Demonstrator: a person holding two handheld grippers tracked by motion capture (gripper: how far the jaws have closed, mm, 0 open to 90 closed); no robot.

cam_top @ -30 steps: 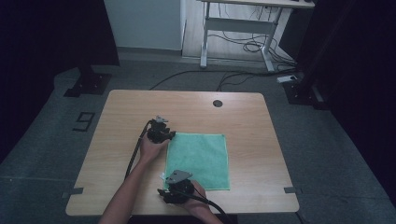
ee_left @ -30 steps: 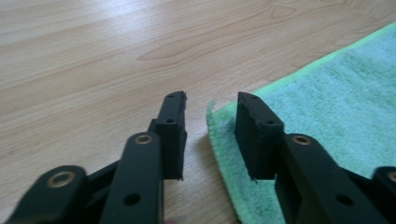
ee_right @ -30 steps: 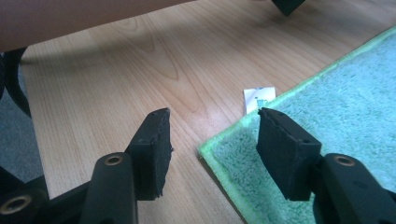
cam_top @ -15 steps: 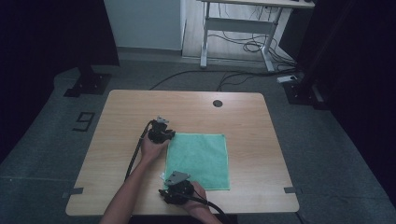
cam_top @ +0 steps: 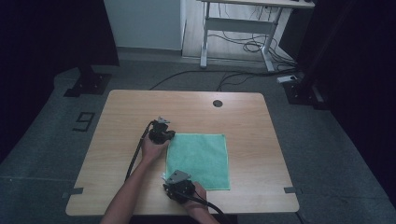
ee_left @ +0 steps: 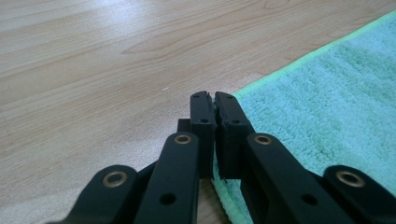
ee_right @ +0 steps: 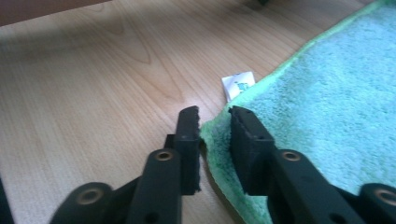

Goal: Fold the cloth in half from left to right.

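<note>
Cloth (cam_top: 200, 159): green terry square, flat on the wooden tabletop (cam_top: 243, 116), toward the person's side, right of centre. White label (ee_right: 238, 84) at its near left corner.

Left tongs (ee_left: 213, 100): at the cloth's far left corner; jaws pressed together, pinching the cloth's hem, a sliver of green showing between them.

Right tongs (ee_right: 214, 114): at the near left corner; jaws have just been closing, a gap remaining, the raised cloth edge between them. Whether the pads press on it cannot be told.

Hands (cam_top: 154, 148): one behind each tongs.
</note>
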